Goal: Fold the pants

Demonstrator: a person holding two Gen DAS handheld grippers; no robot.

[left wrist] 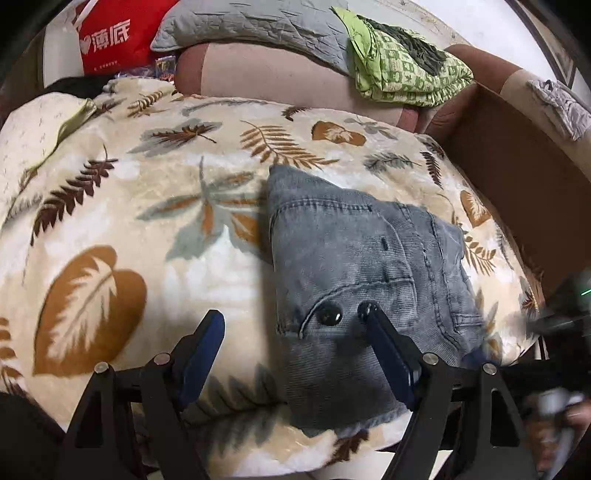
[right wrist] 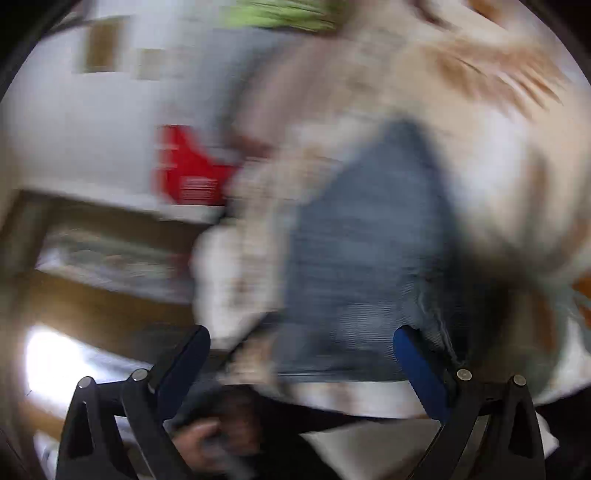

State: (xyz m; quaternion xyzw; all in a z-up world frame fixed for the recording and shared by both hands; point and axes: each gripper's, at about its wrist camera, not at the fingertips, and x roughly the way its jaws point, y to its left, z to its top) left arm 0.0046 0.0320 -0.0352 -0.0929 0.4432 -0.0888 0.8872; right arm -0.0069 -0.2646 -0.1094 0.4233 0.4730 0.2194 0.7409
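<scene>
The grey-blue corduroy pants (left wrist: 354, 251) lie folded into a compact bundle on the leaf-patterned blanket (left wrist: 147, 192), a pocket with dark snaps facing up. My left gripper (left wrist: 291, 319) is open just above the bundle's near left edge. Its right finger (left wrist: 384, 343) is over the pants and its left finger (left wrist: 203, 347) over the blanket, with nothing pinched. The right wrist view is heavily blurred. There the pants (right wrist: 362, 240) show as a grey-blue patch on the blanket (right wrist: 498, 147), and my right gripper (right wrist: 302, 336) stands open with nothing held.
Behind the blanket are a pink-brown cushion (left wrist: 277, 77), a grey quilted pillow (left wrist: 251, 26), a green patterned cloth (left wrist: 402, 66) and a red bag (left wrist: 110, 37). An open cardboard box (left wrist: 517, 155) stands at the right. A hand (right wrist: 199, 443) shows low in the right wrist view.
</scene>
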